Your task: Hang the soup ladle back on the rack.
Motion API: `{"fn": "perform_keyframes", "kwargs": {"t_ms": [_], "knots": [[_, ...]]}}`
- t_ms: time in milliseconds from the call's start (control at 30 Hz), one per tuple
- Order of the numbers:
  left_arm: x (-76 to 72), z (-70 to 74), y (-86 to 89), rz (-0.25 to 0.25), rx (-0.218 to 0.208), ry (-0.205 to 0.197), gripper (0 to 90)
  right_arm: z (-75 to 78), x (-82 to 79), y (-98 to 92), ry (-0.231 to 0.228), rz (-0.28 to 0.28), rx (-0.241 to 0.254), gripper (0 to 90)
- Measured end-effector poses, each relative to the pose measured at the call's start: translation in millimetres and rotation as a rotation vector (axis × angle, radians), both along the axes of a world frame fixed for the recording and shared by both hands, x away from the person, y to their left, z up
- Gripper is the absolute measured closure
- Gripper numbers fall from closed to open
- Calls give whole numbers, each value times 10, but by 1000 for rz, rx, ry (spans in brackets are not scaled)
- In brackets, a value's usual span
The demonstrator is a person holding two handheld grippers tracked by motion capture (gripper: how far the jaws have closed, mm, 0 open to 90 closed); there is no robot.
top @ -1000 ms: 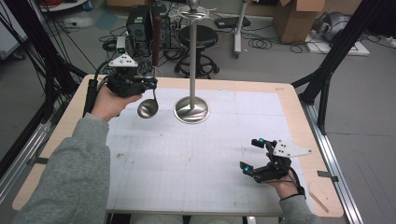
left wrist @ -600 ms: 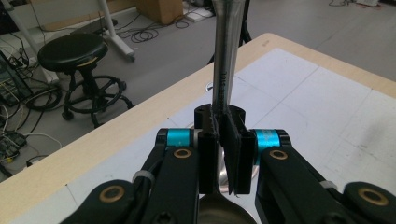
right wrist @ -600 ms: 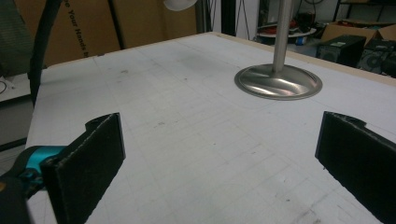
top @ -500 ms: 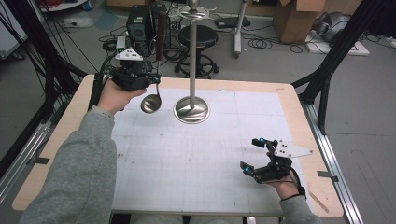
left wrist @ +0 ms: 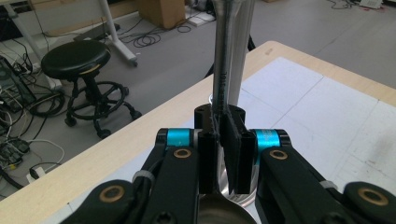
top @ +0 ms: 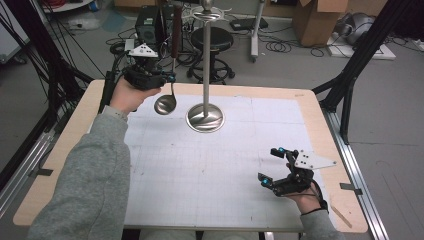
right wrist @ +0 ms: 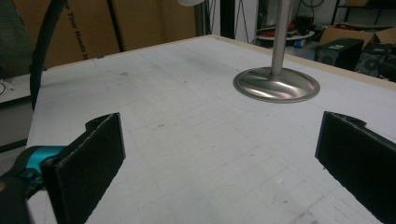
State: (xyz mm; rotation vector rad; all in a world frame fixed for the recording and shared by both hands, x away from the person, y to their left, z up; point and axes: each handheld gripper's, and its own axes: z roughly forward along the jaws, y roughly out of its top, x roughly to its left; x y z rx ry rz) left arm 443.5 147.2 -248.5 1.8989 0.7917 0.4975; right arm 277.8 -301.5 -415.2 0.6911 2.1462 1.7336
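Clamped in the left claw (top: 167,79): a ladle (top: 165,104), gripped on the steel shank just above the bowl, jaws nearly closed on it, as seen in the left gripper view (left wrist: 223,154) with the pads pressed to both flat sides of the shank (left wrist: 229,70). Held off the worktop (top: 300,105), over its far left part, bowl hanging low, dark handle pointing up.

Long axis of the ladle: close to upright, so about parallel to the pole of the steel stand (top: 206,65). Just beside that pole, on its left in the high view, apart from it and not touching. Handle end up near the level of the ring of hooks (top: 207,15) at the stand's top, again to the left of it; whether the end has a hole or loop cannot be told.

Judging by this: hanging the ladle on the stand as the work in hand, and a short sideways carry toward the ring as the relation that counts, with the handle end brought to a hook while kept upright.

Right claw (top: 268,163) wide open and holding nothing, resting low at the near right of the worktop, well apart from stand and ladle; in the right gripper view (right wrist: 219,158), bare mat between the jaws and the stand's base (right wrist: 276,84) farther off. Nearer hand by far: the left.
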Motion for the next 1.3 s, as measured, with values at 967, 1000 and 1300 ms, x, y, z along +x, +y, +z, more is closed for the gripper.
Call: {"fn": "perform_keyframes", "kwargs": {"t_ms": [967,1000,1300], "knots": [[56,-33,-241,-15,42,35,839,-8,7,5,4,4,-5,4],[60,-40,-258,-11,48,40,838,-8,8,4,6,5,-5,4],[74,-37,-302,2,62,48,837,-14,13,8,4,6,-9,4]]}}
